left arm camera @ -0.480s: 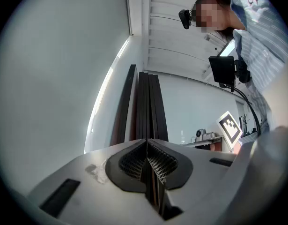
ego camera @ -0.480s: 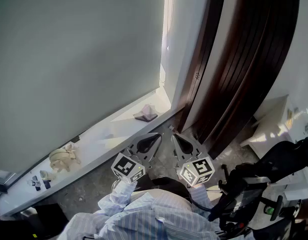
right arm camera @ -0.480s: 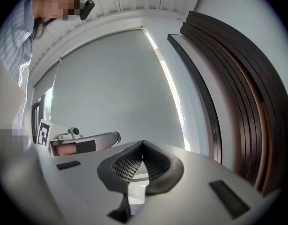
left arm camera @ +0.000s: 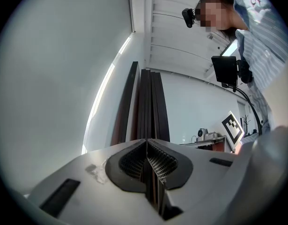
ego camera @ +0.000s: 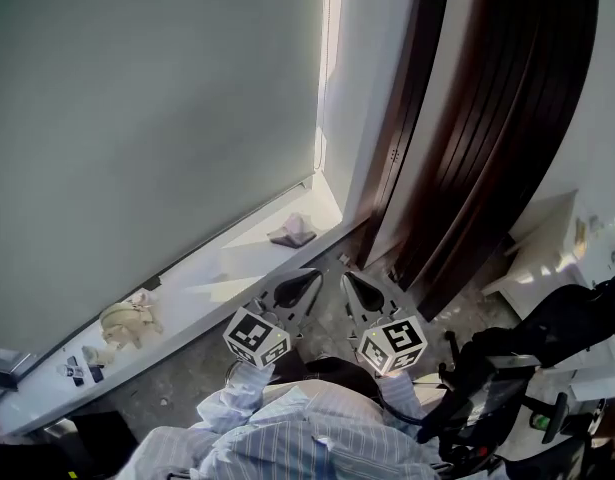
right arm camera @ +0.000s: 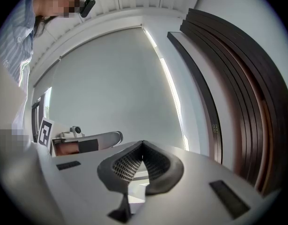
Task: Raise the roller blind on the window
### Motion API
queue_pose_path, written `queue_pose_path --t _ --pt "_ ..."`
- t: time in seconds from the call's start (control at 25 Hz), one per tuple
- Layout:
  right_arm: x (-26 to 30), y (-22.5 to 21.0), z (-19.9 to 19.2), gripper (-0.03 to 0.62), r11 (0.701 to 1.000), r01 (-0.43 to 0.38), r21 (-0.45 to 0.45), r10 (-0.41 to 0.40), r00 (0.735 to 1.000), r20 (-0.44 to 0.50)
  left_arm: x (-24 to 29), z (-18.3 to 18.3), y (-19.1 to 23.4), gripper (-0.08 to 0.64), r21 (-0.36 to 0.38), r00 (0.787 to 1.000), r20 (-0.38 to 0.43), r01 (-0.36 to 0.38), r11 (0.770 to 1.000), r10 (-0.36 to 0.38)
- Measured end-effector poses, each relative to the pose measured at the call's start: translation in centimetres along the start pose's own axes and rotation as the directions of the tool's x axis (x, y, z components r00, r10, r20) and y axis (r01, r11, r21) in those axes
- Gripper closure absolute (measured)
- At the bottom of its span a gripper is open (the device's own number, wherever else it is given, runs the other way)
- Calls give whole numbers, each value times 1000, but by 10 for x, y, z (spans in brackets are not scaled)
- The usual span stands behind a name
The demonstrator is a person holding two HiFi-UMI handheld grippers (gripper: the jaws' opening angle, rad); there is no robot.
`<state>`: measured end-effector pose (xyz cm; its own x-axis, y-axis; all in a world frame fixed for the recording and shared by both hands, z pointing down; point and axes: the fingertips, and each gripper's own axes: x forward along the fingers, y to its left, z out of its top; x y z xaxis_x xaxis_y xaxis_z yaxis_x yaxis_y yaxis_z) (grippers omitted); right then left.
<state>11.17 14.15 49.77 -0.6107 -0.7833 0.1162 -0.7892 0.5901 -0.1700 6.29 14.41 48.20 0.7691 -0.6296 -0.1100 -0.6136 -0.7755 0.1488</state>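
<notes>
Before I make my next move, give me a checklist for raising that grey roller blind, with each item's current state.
1. Grey fabric roller blind down to the sill, ready to raise: ok.
2. Left gripper empty, jaws together: ok.
3. Right gripper empty, jaws together: ok.
4. Grippers at the blind: not ok. Both are held near the body, short of the white windowsill.
5. Pull cord or chain located: cannot tell. None shows in any view.
6. Sill clutter clear of the blind: ok, apparently. The small pink object and beige lumpy bundle lie in front of it.
</notes>
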Motion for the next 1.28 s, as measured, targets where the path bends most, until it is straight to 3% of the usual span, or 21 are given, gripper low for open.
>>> queue_pose_path --t 0.4,0.8,1.08,1.28 --pt "22 -18 -1 588 999 -32 30 32 999 -15 16 -4 24 548 -20 1000 -13 9 1000 -10" --pt "90 -53 20 587 1000 7 -24 -8 1000 -23 46 -1 88 549 -40 999 -28 26 999 -27" --pt "163 -98 64 586 997 78 -16 -78 997 22 80 21 153 549 -23 997 -21 69 997 -70" --pt "223 -132 109 586 983 142 -116 -137 989 48 93 37 205 549 -2 995 -26 100 995 -100"
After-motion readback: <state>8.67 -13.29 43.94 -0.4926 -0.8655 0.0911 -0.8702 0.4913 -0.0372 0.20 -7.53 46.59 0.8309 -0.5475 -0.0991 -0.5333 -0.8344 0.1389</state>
